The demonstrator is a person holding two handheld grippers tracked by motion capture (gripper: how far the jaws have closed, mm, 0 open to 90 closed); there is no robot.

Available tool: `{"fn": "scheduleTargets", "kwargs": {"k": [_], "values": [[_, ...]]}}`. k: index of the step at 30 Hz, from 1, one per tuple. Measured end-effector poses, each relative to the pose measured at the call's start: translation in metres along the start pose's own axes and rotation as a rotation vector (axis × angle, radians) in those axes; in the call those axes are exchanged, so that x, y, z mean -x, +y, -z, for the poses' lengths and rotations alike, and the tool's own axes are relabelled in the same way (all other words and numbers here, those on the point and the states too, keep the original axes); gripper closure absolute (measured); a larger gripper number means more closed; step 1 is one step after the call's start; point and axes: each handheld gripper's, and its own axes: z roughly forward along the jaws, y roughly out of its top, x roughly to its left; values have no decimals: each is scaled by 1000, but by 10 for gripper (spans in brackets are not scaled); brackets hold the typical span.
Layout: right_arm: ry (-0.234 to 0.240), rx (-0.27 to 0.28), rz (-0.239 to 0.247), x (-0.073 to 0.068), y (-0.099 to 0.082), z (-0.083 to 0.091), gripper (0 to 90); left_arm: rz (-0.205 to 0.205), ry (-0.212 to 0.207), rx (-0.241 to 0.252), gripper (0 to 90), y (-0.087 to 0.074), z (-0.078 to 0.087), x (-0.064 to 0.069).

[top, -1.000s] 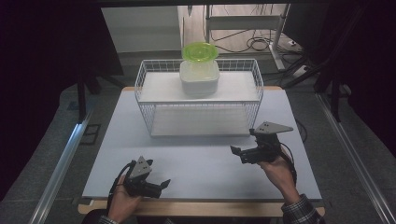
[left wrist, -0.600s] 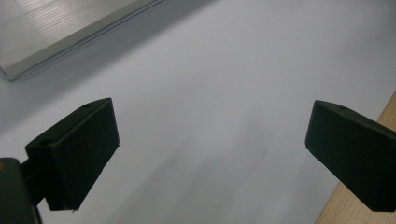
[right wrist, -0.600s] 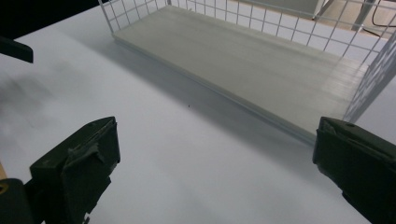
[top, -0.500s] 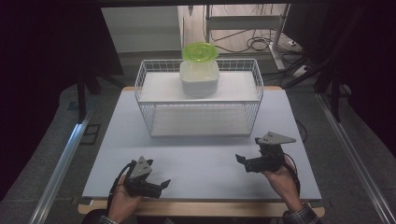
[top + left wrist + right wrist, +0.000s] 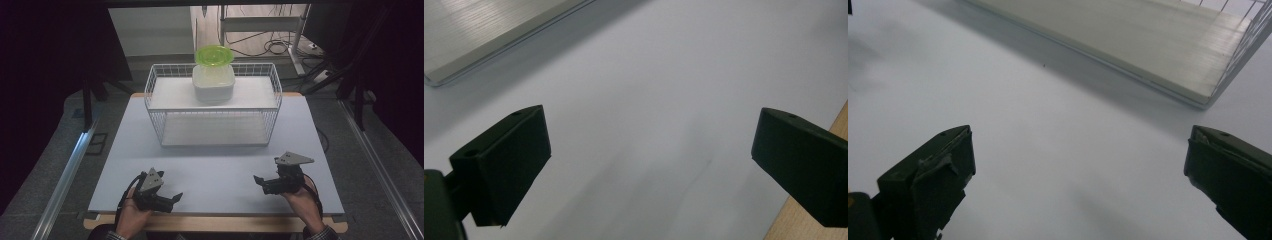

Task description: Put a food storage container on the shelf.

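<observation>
A white wire rack (image 5: 214, 107) with two shelves stands at the back of the white table (image 5: 215, 170). On its top shelf sits a white square container (image 5: 213, 82) with a green bowl-shaped lid (image 5: 214, 55) on it. My left gripper (image 5: 172, 201) rests open near the table's front left edge, held by a hand. My right gripper (image 5: 259, 182) is open at the front right, pointing left. In the left gripper view the gripper (image 5: 649, 160) has bare table between its jaws. The right gripper (image 5: 1078, 175) is likewise empty, with the rack's lower shelf (image 5: 1128, 45) ahead.
The table's wooden front edge (image 5: 819, 220) lies close beside the left gripper. Metal rails (image 5: 65, 175) run along both sides of the table. Cables and a metal frame (image 5: 270, 30) lie on the floor behind the rack.
The right gripper has drawn back toward the table's front right and lower. The left gripper has stayed in place.
</observation>
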Motion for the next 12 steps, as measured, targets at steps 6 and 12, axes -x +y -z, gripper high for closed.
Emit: {"fn": "scheduleTargets", "kwargs": {"k": [6,12], "values": [[-20,-51,20,-3,-12,-4,2,-3,1,-5,21,0,0,0],[-27,-95,38,-8,-17,-9,0,-5,6,-8,21,1,-1,0]]}}
